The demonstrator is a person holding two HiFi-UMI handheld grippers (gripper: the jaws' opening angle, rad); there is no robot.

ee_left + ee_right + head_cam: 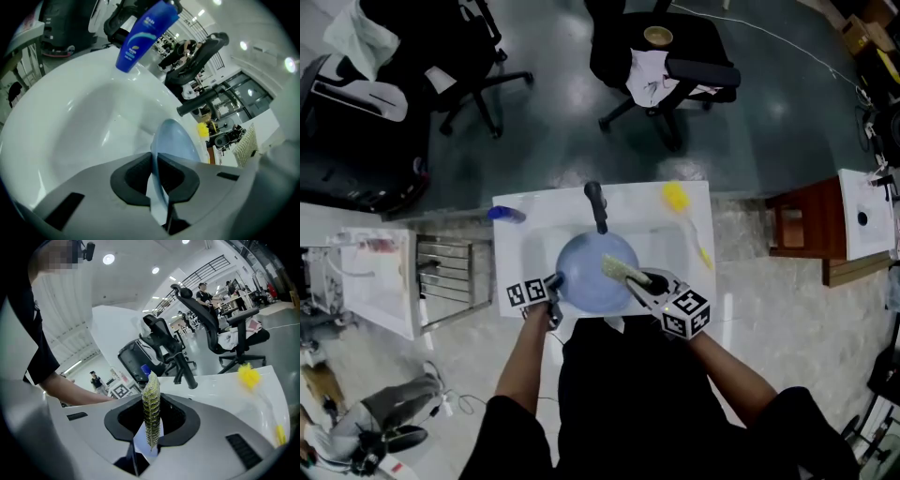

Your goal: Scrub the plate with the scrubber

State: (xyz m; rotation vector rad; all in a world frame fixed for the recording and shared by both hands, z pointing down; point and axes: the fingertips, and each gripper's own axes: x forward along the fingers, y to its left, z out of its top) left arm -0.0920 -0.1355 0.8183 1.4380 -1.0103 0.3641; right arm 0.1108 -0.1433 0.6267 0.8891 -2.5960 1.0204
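Left claw (pixel 154 164) pinched the rim of the blue plate (pixel 176 140) over the white sink (pixel 79 122); right claw (pixel 151 427) pinched the scrubber (pixel 150 394) edge-on.

Black short sleeves (pixel 511 433); the grey left gripper (pixel 155 161) and right gripper (pixel 151 404) bear white, black-marked cubes (pixel 685 313).

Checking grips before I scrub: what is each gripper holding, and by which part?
The left gripper pinches the blue plate by its near rim; the right gripper clamps the scrubber by its near end.
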